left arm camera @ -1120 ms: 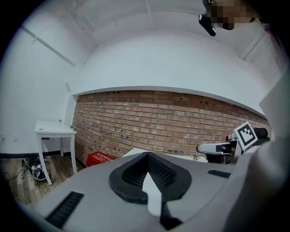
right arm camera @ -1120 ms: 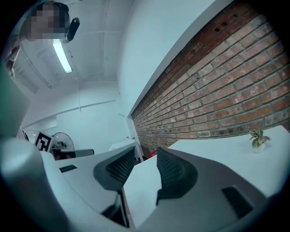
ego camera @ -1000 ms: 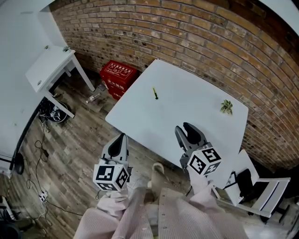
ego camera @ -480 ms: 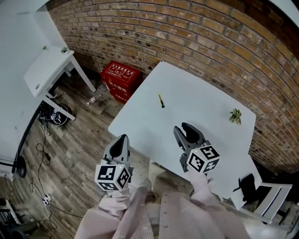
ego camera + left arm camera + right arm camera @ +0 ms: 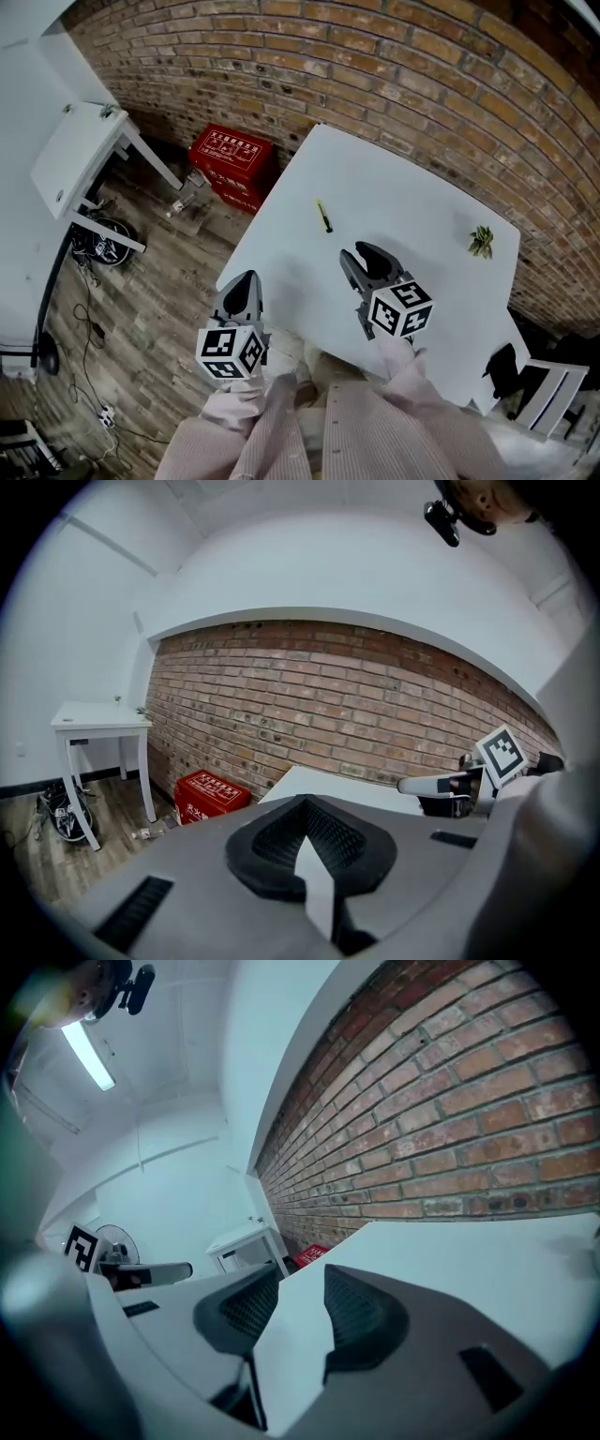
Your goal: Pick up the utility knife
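Utility knife [image 5: 323,216] just ahead of right tongs [image 5: 366,255], jaws apart, over table [image 5: 412,202].

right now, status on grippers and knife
Left gripper shut, empty. Right gripper open over table, empty. Utility knife lying ahead, untouched. Nothing between; green sprig off to side.

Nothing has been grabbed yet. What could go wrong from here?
The utility knife is thin and lies flat on the table, so the open right gripper may push it instead of pinching it. A shove could slide it toward the table edge near the red box. The left gripper is shut and off the table, so it cannot readily steady the knife.
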{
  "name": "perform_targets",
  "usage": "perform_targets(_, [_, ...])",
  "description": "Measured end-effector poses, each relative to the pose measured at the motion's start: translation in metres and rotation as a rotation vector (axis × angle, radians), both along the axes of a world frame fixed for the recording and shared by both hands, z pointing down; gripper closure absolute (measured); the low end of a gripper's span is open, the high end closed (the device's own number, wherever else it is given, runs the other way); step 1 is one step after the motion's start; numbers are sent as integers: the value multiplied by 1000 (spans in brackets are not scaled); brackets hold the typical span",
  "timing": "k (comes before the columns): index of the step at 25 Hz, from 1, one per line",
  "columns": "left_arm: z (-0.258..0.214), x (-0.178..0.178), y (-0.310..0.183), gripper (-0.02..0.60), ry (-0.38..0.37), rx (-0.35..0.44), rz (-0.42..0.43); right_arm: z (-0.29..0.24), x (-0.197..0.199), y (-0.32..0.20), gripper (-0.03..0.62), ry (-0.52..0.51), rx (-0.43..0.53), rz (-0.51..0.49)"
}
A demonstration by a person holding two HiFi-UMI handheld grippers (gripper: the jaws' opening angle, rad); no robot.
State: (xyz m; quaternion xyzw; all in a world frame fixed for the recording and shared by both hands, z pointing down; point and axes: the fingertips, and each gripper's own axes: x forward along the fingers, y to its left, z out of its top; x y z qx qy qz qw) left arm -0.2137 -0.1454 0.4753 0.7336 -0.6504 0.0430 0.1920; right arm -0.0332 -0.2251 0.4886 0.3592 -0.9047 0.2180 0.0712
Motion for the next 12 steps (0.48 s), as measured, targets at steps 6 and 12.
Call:
perform_targets(6, [21, -7, -31, 589, 5, -55, 30, 17, -17, -29, 459, 41, -23, 5])
perform_targets(12, [34, -5, -63, 589, 17, -85, 64, 37, -27, -53, 459, 70, -62, 9])
